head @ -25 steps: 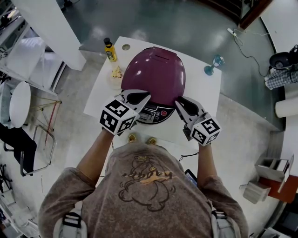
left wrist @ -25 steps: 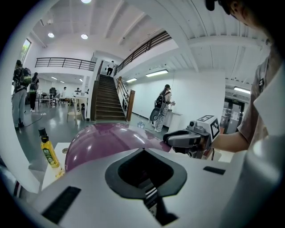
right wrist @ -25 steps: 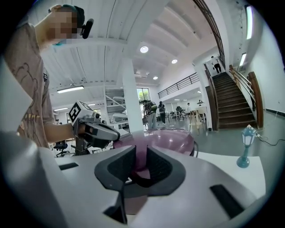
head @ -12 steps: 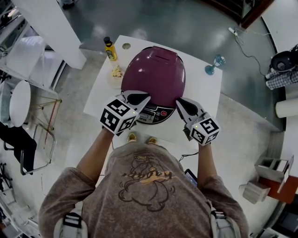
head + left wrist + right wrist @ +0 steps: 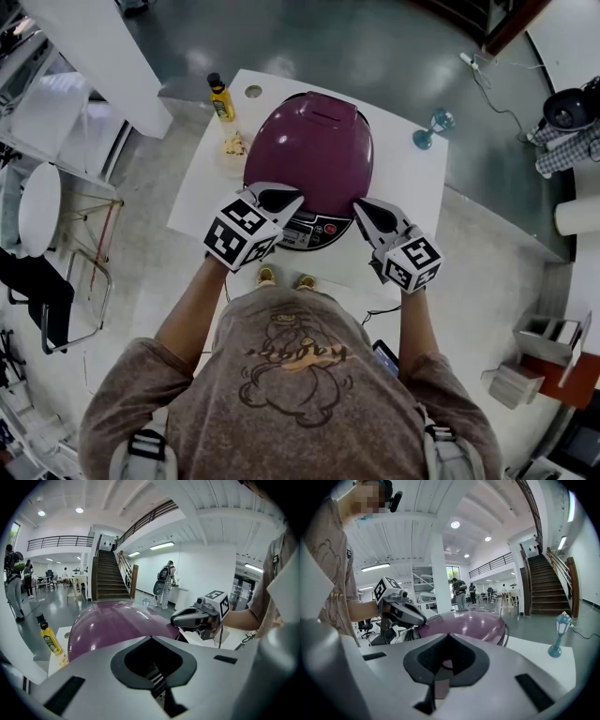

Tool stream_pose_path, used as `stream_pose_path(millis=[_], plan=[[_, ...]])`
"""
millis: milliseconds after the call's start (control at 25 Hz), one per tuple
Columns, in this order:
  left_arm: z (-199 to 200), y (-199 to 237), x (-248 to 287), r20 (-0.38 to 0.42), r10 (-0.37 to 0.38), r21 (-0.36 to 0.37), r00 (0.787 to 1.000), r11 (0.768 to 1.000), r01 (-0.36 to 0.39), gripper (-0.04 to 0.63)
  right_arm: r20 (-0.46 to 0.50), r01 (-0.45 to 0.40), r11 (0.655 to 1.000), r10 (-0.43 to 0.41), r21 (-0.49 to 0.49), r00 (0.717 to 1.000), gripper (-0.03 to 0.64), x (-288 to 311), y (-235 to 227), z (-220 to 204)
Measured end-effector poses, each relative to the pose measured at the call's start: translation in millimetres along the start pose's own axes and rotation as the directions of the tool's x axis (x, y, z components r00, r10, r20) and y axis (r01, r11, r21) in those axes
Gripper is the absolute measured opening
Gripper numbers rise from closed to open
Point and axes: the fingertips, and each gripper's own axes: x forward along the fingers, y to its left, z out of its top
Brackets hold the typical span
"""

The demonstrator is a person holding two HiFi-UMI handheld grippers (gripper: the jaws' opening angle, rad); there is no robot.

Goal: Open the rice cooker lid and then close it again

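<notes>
White table [image 5: 417,187] under us, glossy grey floor [image 5: 375,56] all round. Right gripper [image 5: 361,208]: jaws partly apart a second ago, now pinched together, nothing between them, tip at front right edge of purple rice cooker lid [image 5: 309,141]. Left gripper [image 5: 289,197]: jaws narrow too, empty, at front left edge. Neither hand travels. Lid down, mid-table, control panel [image 5: 314,230] facing us. We read closed tips as readied to press latch; opening not yet begun. Yellow bottle [image 5: 221,100] stands well clear.
</notes>
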Motion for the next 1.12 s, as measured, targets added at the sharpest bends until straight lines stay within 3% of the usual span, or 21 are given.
stream_pose_path(millis=[520, 840, 1120], plan=[[-4.5, 0.4, 5.1, -0.067, -0.013, 0.021, 0.998, 1.000, 0.015, 0.018, -0.046, -0.014, 1.000, 0.013, -0.005, 0.999, 0.000, 2.8, -0.7, -4.7], [-6.3, 0.9, 7.0, -0.121, -0.048, -0.016, 0.991, 0.999, 0.047, 0.018, -0.065, -0.021, 1.000, 0.020, -0.002, 0.998, -0.002, 3.9, -0.1, -6.1], [-5.8, -0.3, 7.2, -0.116, -0.067, -0.029, 0.991, 0.997, 0.064, 0.018, -0.060, -0.019, 1.000, 0.020, 0.021, 0.998, -0.002, 3.3, -0.2, -6.2]])
